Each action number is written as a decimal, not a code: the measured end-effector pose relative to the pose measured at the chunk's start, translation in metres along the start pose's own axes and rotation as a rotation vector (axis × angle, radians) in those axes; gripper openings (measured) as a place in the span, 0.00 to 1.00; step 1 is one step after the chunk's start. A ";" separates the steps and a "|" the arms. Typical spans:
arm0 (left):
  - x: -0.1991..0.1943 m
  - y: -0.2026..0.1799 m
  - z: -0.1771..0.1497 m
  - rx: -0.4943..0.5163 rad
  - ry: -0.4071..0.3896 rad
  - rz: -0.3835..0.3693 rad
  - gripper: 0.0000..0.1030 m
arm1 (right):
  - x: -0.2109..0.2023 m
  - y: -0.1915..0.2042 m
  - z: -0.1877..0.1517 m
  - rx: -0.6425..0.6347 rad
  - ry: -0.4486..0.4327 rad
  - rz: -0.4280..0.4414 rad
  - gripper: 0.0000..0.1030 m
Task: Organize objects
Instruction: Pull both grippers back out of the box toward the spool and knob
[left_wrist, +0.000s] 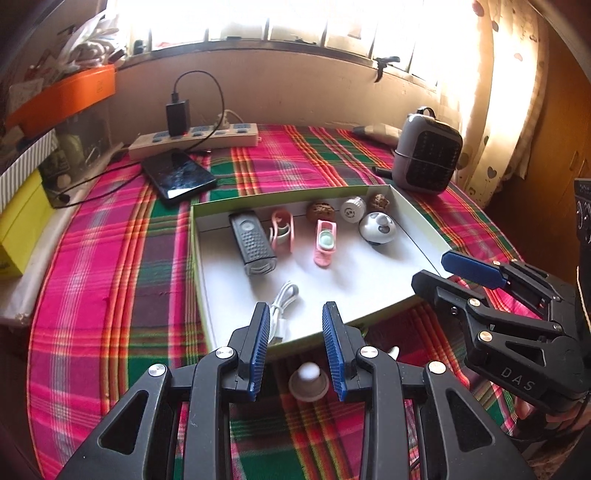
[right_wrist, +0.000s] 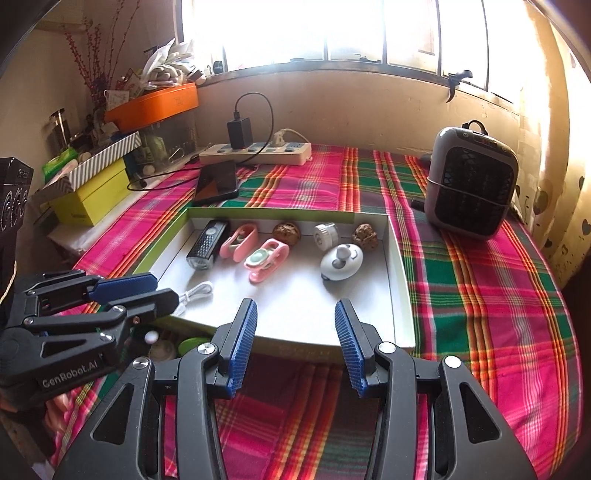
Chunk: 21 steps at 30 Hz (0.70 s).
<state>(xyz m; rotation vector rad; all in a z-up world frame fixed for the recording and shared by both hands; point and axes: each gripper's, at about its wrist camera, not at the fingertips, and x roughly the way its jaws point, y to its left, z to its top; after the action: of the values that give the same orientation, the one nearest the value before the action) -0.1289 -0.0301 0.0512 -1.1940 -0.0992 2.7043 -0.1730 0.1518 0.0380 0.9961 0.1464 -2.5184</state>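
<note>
The left gripper (left_wrist: 297, 347) tilts downward, its blue-padded jaws parted with nothing gripped between them. The right gripper (right_wrist: 295, 345), just beside it, angles down likewise, its jaws standing apart and empty.

Both tools are matte black plastic linkages with triangular cut-outs and round silver screw heads at the pivots. The left gripper (left_wrist: 295, 347) carries ribbed blue pads (left_wrist: 258, 350) and white "GenRobot.AI" lettering on its side; the right gripper (right_wrist: 295, 347) has matching ribbed pads (right_wrist: 351, 350) and raised "DAS" lettering.
</note>
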 end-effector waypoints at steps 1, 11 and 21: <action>-0.003 0.003 -0.002 -0.006 -0.006 -0.003 0.27 | -0.001 0.001 -0.001 0.000 -0.001 0.003 0.44; -0.018 0.022 -0.019 -0.059 -0.019 -0.006 0.28 | -0.007 0.009 -0.012 -0.001 0.002 0.032 0.45; -0.017 0.027 -0.036 -0.077 0.014 -0.037 0.29 | -0.005 0.026 -0.022 -0.031 0.022 0.084 0.49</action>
<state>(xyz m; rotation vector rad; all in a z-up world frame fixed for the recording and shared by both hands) -0.0947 -0.0605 0.0353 -1.2200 -0.2226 2.6823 -0.1454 0.1355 0.0269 0.9973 0.1467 -2.4229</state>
